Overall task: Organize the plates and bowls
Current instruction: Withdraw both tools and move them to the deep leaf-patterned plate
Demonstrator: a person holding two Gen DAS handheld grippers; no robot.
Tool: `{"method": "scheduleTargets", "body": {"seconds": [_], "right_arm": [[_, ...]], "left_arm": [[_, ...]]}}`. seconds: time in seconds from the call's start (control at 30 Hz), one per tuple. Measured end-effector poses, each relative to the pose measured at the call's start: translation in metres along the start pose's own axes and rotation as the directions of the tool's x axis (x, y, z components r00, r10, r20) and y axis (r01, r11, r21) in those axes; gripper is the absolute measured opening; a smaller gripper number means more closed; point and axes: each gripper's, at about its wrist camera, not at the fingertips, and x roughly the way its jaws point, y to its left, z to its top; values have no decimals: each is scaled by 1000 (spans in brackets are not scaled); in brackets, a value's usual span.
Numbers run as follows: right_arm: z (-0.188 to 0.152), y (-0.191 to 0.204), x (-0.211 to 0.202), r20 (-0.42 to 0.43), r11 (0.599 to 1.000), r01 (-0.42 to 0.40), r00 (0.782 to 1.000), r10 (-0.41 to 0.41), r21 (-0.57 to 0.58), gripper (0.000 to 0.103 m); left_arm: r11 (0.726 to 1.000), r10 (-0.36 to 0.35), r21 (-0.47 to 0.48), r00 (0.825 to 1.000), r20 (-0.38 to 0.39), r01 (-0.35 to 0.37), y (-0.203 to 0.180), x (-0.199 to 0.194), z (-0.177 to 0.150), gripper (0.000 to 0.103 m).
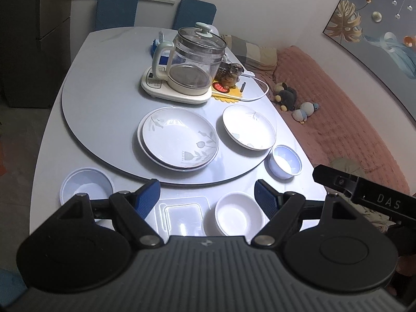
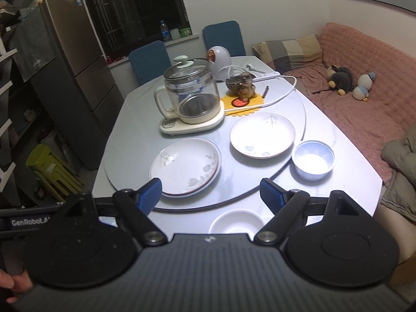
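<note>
Two stacked floral plates plus one single plate on the turntable, two blue bowls and one white bowl near the worktop front edge, both hand-held grippers, left and right, open, empty, hovering.

Desk: smooth, glossy pale surface that reflects the light; stacked plates, single plate and bowls, e.g. blue-rimmed bowl, look like glazed ceramic, shiny. Kettle: clear glass body on a matt cream plastic base. Left gripper: matt black plastic with ribbed blue pads; sofa cover: pink, textured cloth.
</note>
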Motion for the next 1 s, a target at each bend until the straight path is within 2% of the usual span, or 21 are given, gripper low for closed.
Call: {"method": "scheduleTargets", "body": {"seconds": [0.23, 0.5, 0.73, 1.0], "right_arm": [[-1, -24, 5, -4, 999, 35, 999, -35, 41, 84], [23, -60, 27, -16, 998, 51, 999, -50, 48, 84], [48, -98, 61, -66, 996, 59, 996, -55, 62, 83], [72, -137, 109, -136, 998, 30, 990, -23, 54, 83]], "left_arm": [[1000, -10, 21, 1000, -29, 11, -17, 24, 6, 83], [1000, -10, 19, 999, -44, 11, -41, 71, 34, 83], [1000, 2, -23, 995, -98, -5, -59, 124, 56, 83], [998, 30, -57, 988, -149, -39, -77, 183, 77, 83]]}}
